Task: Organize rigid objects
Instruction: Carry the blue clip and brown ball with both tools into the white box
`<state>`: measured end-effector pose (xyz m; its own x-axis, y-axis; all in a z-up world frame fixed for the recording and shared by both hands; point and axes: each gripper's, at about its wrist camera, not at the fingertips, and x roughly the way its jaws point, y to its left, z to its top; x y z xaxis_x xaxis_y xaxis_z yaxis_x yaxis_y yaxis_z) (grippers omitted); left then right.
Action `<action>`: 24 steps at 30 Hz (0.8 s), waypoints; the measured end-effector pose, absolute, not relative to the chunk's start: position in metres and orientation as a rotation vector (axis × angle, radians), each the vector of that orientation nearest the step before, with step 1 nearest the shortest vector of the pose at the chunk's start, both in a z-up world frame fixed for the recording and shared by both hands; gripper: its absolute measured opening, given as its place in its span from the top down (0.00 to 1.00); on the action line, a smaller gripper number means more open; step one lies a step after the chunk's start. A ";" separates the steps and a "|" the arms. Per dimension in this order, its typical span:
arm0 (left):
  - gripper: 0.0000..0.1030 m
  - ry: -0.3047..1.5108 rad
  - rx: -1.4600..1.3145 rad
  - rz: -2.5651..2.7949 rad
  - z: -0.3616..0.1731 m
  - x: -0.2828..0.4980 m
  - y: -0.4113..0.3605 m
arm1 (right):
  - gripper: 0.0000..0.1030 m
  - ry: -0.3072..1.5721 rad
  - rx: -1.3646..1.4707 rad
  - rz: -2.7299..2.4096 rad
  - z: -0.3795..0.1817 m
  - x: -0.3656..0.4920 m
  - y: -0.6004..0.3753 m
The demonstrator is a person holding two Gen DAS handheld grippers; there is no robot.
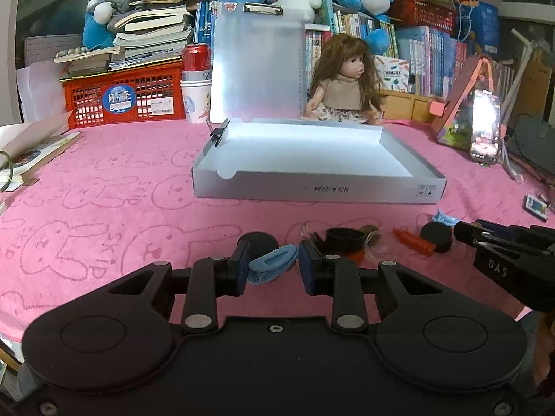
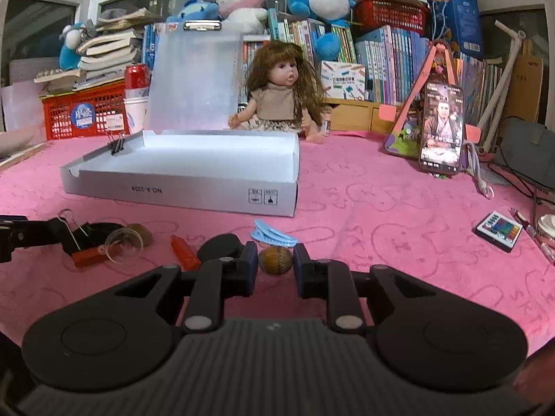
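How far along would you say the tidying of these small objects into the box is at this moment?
Barely begun. The open box looks empty in both views. The left gripper is open around a blue clip, and the right gripper is open around a brown nut; neither looks lifted. Still on the pink cloth: an orange tube, a black cap, a clear suction cup, another blue clip.

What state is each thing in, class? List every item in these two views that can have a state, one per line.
Left gripper: open, around the blue hair clip.
Right gripper: open, around the walnut.
Grey box: open, lid upright.
Binder clip: clamped on the box's left wall.
Phone: screen on, propped upright.
Doll: sitting upright.
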<state>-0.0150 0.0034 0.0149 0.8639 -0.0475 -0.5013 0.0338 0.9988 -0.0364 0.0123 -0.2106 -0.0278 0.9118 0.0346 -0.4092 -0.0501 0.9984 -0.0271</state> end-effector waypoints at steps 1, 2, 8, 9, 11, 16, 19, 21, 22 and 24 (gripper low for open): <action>0.72 0.524 -0.027 -0.047 0.017 -0.015 0.003 | 0.75 0.415 -0.038 0.047 -0.026 0.012 -0.210; 0.72 0.522 -0.028 -0.051 0.020 -0.014 0.003 | 0.75 0.410 -0.038 0.051 -0.024 0.011 -0.210; 0.72 0.511 -0.033 -0.071 0.034 -0.005 0.004 | 0.75 0.406 -0.015 0.066 -0.015 0.015 -0.208; 0.72 0.511 -0.035 -0.074 0.036 -0.002 0.004 | 0.75 0.406 -0.016 0.070 -0.014 0.016 -0.208; 0.72 0.511 -0.038 -0.078 0.041 0.005 0.005 | 0.75 0.403 -0.027 0.077 -0.012 0.019 -0.205; 0.72 0.506 -0.037 -0.099 0.053 0.026 0.004 | 0.75 0.405 -0.028 0.105 -0.002 0.032 -0.201; 0.72 0.517 -0.045 -0.117 0.059 0.043 0.004 | 0.75 0.415 -0.014 0.117 0.003 0.044 -0.200; 0.72 0.528 -0.055 -0.129 0.062 0.055 0.004 | 0.74 0.427 0.001 0.123 0.006 0.054 -0.200; 0.72 0.536 -0.056 -0.132 0.063 0.062 0.004 | 0.74 0.434 0.006 0.126 0.008 0.059 -0.200; 0.72 0.559 -0.066 -0.139 0.065 0.078 0.005 | 0.75 0.449 0.018 0.136 0.011 0.070 -0.199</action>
